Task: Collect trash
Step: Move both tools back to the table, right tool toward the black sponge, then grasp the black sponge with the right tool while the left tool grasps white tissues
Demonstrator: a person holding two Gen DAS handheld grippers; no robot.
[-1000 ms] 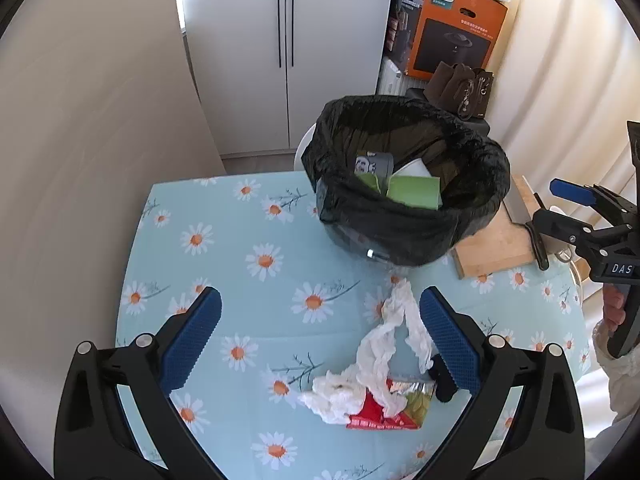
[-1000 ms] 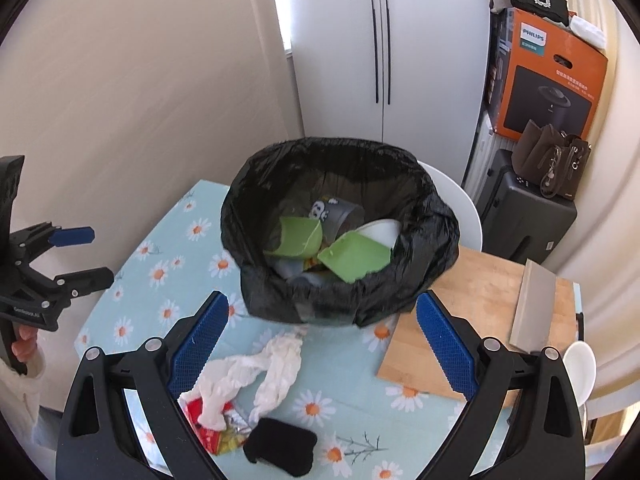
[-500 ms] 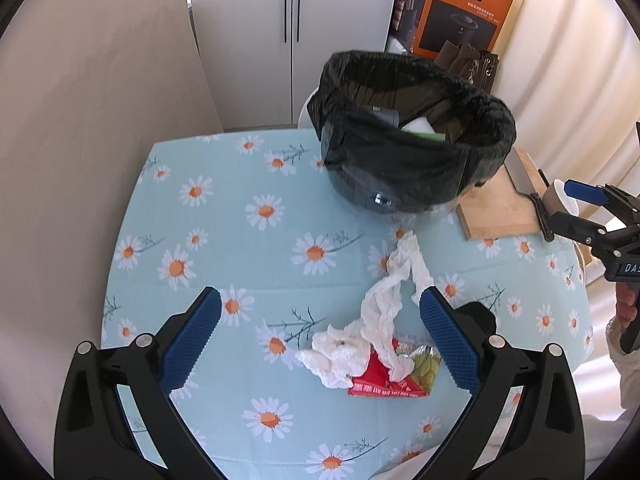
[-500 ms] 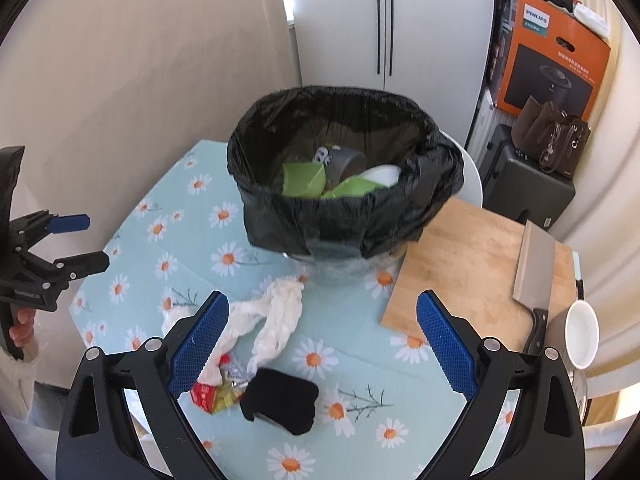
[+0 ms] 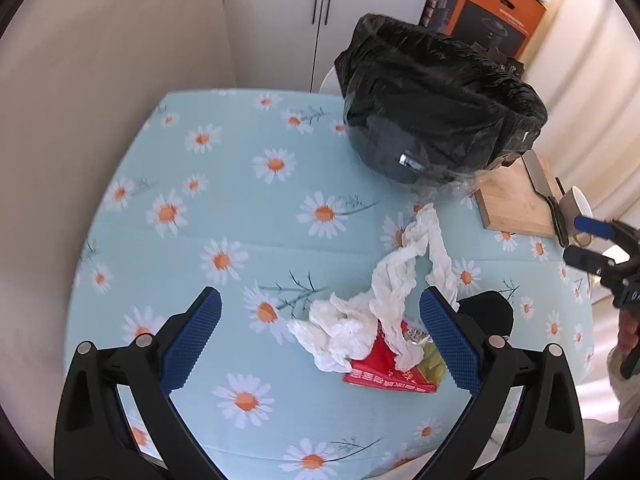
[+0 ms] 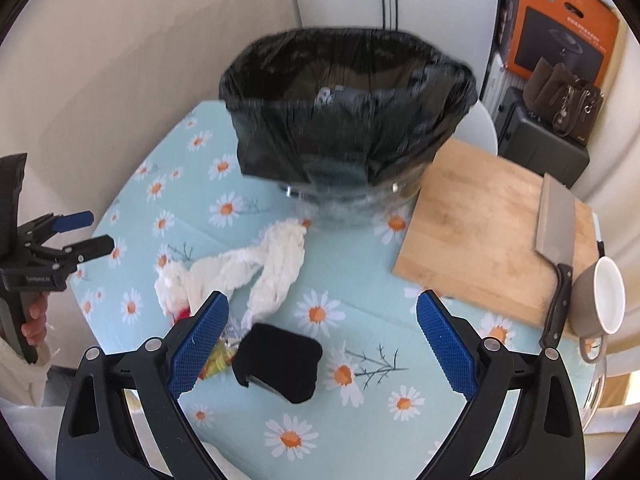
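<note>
A crumpled white tissue (image 5: 384, 300) (image 6: 248, 268) lies on the daisy tablecloth over a red wrapper (image 5: 384, 374) and a foil packet (image 6: 214, 362). A black object (image 6: 280, 362) (image 5: 490, 314) rests beside them. The black-bagged bin (image 5: 432, 124) (image 6: 344, 116) stands behind on the table. My left gripper (image 5: 320, 340) hovers open above the tissue, holding nothing. My right gripper (image 6: 322, 342) is open too, above the black object. Each gripper shows at the edge of the other's view.
A wooden cutting board (image 6: 480, 236) with a cleaver (image 6: 554, 248) lies right of the bin, and a brown mug (image 6: 600, 300) sits at the table's right edge. An orange box (image 6: 564, 32) and a handbag (image 6: 564, 96) stand beyond. A wall (image 5: 100, 80) runs along the left.
Both grippers have drawn back and dropped lower toward the table, so the bin's inside is now mostly hidden and the tissue pile sits closer between the fingers. Both stay open.
</note>
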